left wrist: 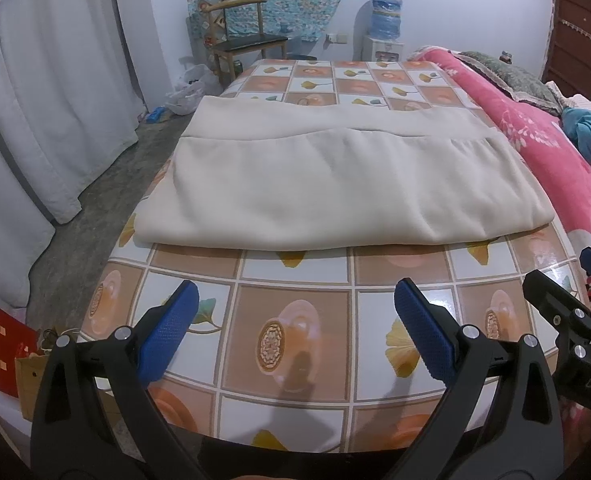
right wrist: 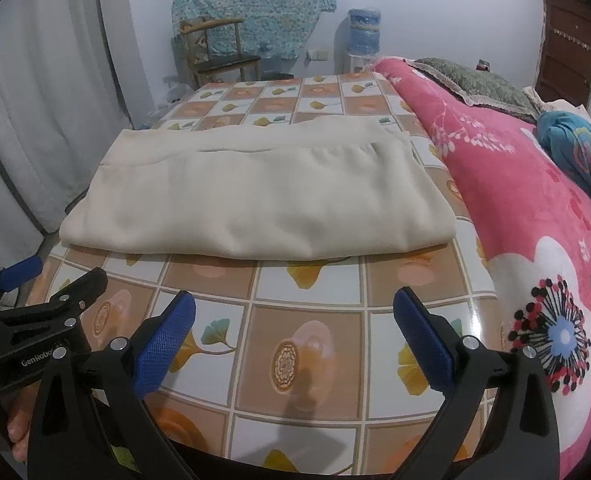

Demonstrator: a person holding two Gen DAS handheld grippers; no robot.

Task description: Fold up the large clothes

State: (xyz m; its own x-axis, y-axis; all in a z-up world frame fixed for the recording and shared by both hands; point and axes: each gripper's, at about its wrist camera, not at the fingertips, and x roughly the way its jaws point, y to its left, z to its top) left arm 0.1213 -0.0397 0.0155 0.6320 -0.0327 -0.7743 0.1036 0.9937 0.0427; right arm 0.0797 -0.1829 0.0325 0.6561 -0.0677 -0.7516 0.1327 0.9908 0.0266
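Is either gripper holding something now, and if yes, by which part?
Nothing is held. The left gripper and right gripper are both open above the tablecloth, short of the folded beige garment.

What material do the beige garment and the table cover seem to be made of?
Beige garment: seemingly soft, matte knit or fleece; it shows no shine and rounded, thick folded edges. Table cover: probably glossy plastic or oilcloth; light glares on its printed tile pattern.
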